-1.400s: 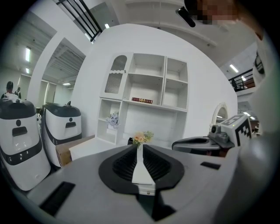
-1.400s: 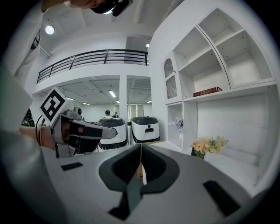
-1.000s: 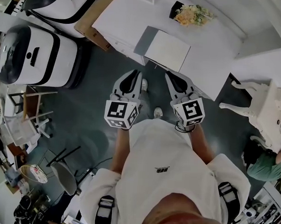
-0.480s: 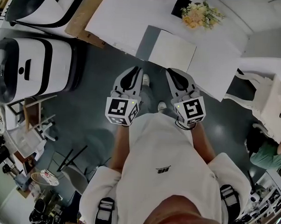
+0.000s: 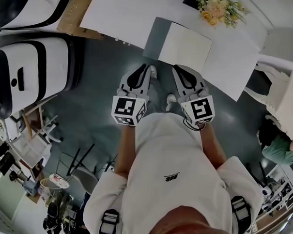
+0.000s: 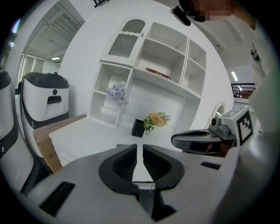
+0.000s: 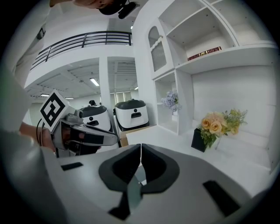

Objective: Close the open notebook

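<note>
The open notebook [image 5: 186,47] lies on the white table [image 5: 122,16] near its front edge, white pages up, with a grey cover [image 5: 154,37] showing at its left. Both grippers hang side by side over the dark floor, short of the table edge. My left gripper [image 5: 140,72] points at the notebook's left part, jaws together and holding nothing. My right gripper [image 5: 181,74] points at the notebook's middle, jaws together and empty as well. In the left gripper view, the left gripper [image 6: 137,148] shows only a thin slit. In the right gripper view, the right gripper [image 7: 141,151] has its tips touching.
A black vase of flowers [image 5: 220,9] stands on the table behind the notebook. White wheeled machines [image 5: 27,75] and a cardboard box [image 5: 76,14] are at the left. A white ornate furniture piece [image 5: 283,96] and a person in green [image 5: 280,151] are at the right.
The table and notebook have drawn nearer to both grippers, and the notebook sits lower in the head view. Both grippers stayed together with jaws unchanged.
</note>
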`<state>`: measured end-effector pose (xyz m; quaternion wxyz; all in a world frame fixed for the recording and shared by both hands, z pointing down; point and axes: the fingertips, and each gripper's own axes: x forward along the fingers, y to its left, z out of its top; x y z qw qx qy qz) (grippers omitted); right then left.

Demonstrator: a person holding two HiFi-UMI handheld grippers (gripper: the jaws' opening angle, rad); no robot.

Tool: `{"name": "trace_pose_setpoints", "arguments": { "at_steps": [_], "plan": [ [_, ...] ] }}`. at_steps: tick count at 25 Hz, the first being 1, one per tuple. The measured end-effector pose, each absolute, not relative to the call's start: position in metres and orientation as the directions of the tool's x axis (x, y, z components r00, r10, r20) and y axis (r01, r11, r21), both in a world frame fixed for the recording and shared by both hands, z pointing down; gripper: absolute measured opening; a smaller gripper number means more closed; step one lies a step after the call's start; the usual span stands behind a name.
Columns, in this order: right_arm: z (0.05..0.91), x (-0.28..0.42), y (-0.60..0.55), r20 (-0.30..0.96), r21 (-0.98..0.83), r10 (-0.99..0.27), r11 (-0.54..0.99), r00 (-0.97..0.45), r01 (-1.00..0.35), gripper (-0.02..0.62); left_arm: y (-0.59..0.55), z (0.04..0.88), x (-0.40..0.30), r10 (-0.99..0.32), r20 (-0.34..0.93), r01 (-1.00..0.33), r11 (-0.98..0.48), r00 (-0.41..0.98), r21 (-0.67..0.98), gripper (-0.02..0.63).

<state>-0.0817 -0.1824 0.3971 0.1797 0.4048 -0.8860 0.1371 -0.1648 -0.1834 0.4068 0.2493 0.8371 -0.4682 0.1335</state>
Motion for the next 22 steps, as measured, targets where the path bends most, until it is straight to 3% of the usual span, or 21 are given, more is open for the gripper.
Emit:
{"name": "trace_pose_setpoints", "arguments": {
  "at_steps": [22],
  "plan": [
    [0.511,-0.127,-0.214,0.579,-0.14,-0.574,0.63,-0.579,-0.764,-0.003,-0.22,0.546,-0.191,-0.593,0.591,-0.837,-0.367,0.547,0.406,0.0]
  ]
}}
